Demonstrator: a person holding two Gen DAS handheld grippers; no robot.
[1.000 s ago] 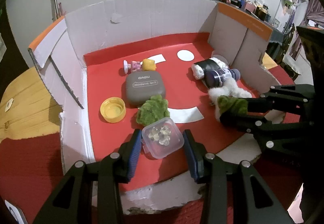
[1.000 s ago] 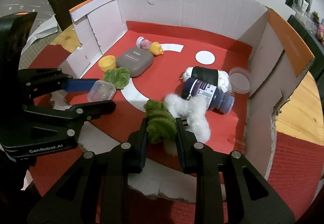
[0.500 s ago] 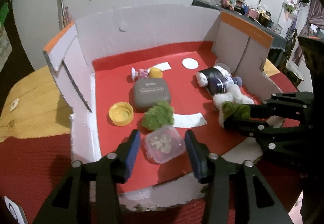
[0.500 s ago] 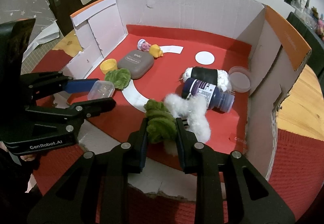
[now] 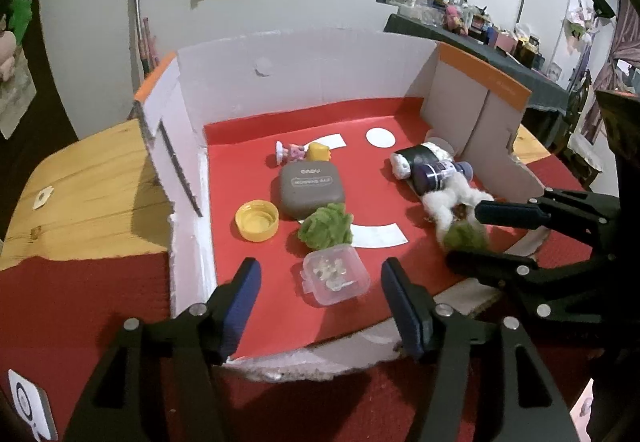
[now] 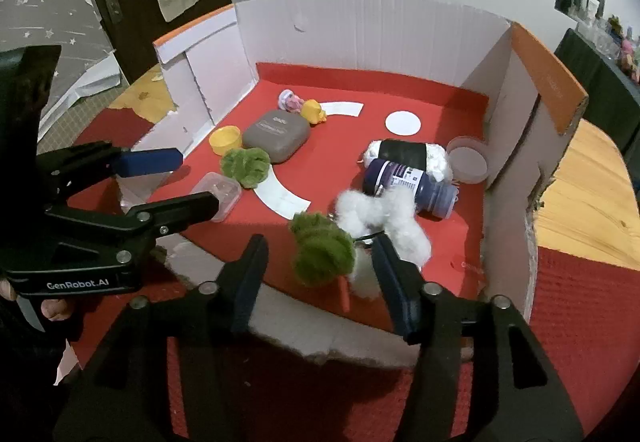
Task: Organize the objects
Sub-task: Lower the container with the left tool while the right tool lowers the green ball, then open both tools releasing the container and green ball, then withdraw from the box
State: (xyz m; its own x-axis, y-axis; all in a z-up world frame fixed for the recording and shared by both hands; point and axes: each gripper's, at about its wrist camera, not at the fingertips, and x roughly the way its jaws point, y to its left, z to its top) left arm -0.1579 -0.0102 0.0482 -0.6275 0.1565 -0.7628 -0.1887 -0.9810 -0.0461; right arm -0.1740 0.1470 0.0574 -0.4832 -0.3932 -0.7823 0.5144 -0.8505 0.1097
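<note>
A small clear plastic box with pale bits inside lies on the red floor of a cardboard tray. My left gripper is open, its blue pads on either side of the box and apart from it. My right gripper is open around a green fuzzy ball that lies by a white cotton tuft. It also shows in the left wrist view. A second green ball lies behind the clear box.
A grey case, a yellow cap, a small pink and yellow toy, a dark blue bottle, a black-banded cotton roll and a clear lid lie in the tray. Cardboard walls stand on three sides.
Both grippers have opened and drawn back toward the tray's front edge. The left one let go of the clear box; the right one let go of the green ball.
</note>
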